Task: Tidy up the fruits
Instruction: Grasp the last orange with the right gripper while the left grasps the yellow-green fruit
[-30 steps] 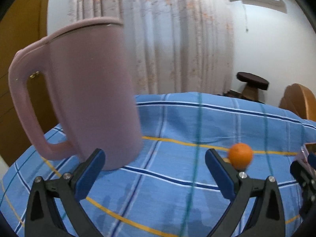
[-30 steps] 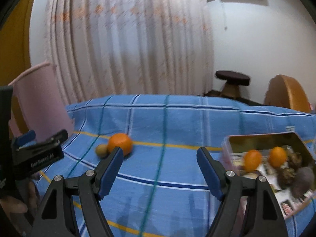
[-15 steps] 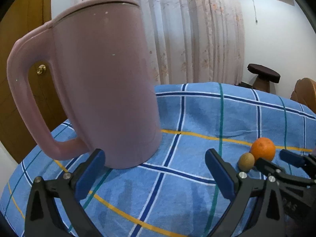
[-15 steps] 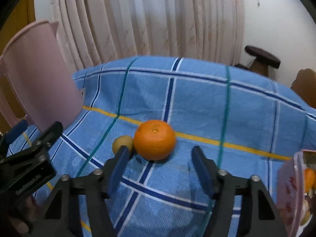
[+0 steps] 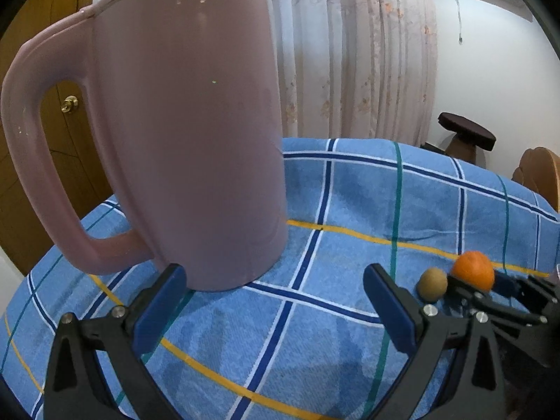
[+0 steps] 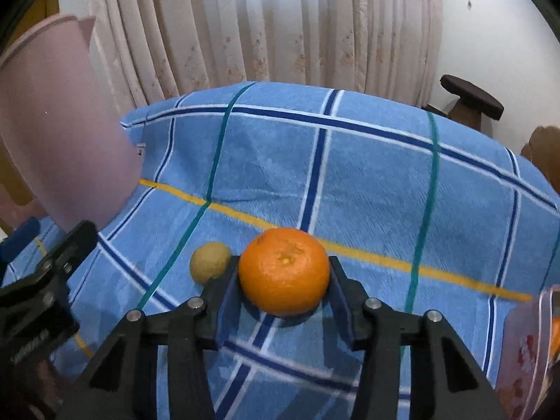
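Closing on the orange (image 6: 284,271), the right gripper (image 6: 284,280) has just drawn its jaws in, and the blue pads (image 6: 226,301) now sit against the fruit on both sides while it rests on the cloth (image 6: 367,182). A kiwi (image 6: 210,261) lies just left of the orange, touching the outside of the left finger or nearly so. At the right edge, part of a clear tray (image 6: 535,343) shows, with something orange inside it; the printing on it is too blurred to read.

The left gripper (image 5: 273,304) stands wide open over the cloth with nothing between its pads, just in front of a pink jug (image 5: 189,133) that stands upright with its handle to the left. Small white lettering on the left gripper's body, seen from the right wrist, cannot be made out. Behind the table hang a flowered curtain (image 5: 353,52) and, to the right, a dark stool (image 5: 467,134).
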The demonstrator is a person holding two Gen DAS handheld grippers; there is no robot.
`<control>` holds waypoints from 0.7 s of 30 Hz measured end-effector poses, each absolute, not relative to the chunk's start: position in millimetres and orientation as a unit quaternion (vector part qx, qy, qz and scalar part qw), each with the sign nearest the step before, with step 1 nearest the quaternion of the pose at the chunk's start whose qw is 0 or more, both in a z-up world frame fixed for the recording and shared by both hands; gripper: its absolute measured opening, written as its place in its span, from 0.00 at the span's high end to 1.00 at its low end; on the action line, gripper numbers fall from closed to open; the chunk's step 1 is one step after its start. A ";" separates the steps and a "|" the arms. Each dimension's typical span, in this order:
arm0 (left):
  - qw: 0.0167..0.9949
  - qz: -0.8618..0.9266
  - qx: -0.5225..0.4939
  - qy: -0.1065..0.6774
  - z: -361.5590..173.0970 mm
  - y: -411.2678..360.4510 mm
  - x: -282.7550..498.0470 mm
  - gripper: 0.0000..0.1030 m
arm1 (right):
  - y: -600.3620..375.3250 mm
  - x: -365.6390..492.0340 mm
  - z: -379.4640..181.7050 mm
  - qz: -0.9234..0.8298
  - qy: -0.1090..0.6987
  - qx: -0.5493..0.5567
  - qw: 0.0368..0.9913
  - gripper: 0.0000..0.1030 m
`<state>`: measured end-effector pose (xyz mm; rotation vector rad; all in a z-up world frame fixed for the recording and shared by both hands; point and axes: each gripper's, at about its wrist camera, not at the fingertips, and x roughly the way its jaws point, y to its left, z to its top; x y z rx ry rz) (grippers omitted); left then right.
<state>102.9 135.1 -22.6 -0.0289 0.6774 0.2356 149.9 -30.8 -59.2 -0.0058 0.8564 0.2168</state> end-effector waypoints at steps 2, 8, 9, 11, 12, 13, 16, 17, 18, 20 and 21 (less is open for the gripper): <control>0.938 0.104 -0.019 0.330 -22.3 134.3 101.9 0.00 | -43.4 131.0 -50.3 0.095 0.381 0.019 0.919 0.53; 0.943 0.032 -0.029 0.331 -22.9 114.0 100.3 0.01 | -77.7 76.6 -36.4 0.038 0.323 0.045 0.945 0.52; 0.942 0.024 -0.026 0.334 -23.7 109.6 101.5 0.02 | -84.0 71.2 -35.6 0.034 0.319 0.050 0.946 0.52; 0.936 0.002 -0.019 0.351 -28.0 94.1 107.1 0.07 | -93.5 64.1 -34.1 0.032 0.315 0.058 0.947 0.52; 0.934 -0.006 -0.016 0.356 -28.8 88.2 109.0 0.08 | -96.1 62.7 -32.9 0.032 0.315 0.061 0.947 0.52; 0.932 -0.016 -0.008 0.362 -30.0 78.2 112.4 0.09 | -99.3 61.5 -32.8 0.032 0.314 0.064 0.947 0.52; 0.929 -0.022 0.028 0.368 -32.0 52.3 122.0 0.16 | -105.4 61.2 -33.4 0.034 0.320 0.073 0.944 0.52; 0.927 -0.023 0.034 0.373 -33.1 45.6 126.3 0.20 | -105.9 61.5 -34.0 0.034 0.322 0.076 0.943 0.52; 0.925 -0.024 0.035 0.378 -33.2 41.7 129.8 0.24 | -105.4 63.2 -34.2 0.036 0.323 0.077 0.942 0.52; 0.915 -0.024 0.027 0.401 -37.4 36.2 142.2 0.31 | -103.0 64.9 -34.7 0.038 0.326 0.079 0.941 0.52; 0.913 -0.023 0.024 0.407 -39.5 34.8 144.7 0.37 | -102.9 64.1 -34.7 0.039 0.328 0.080 0.941 0.52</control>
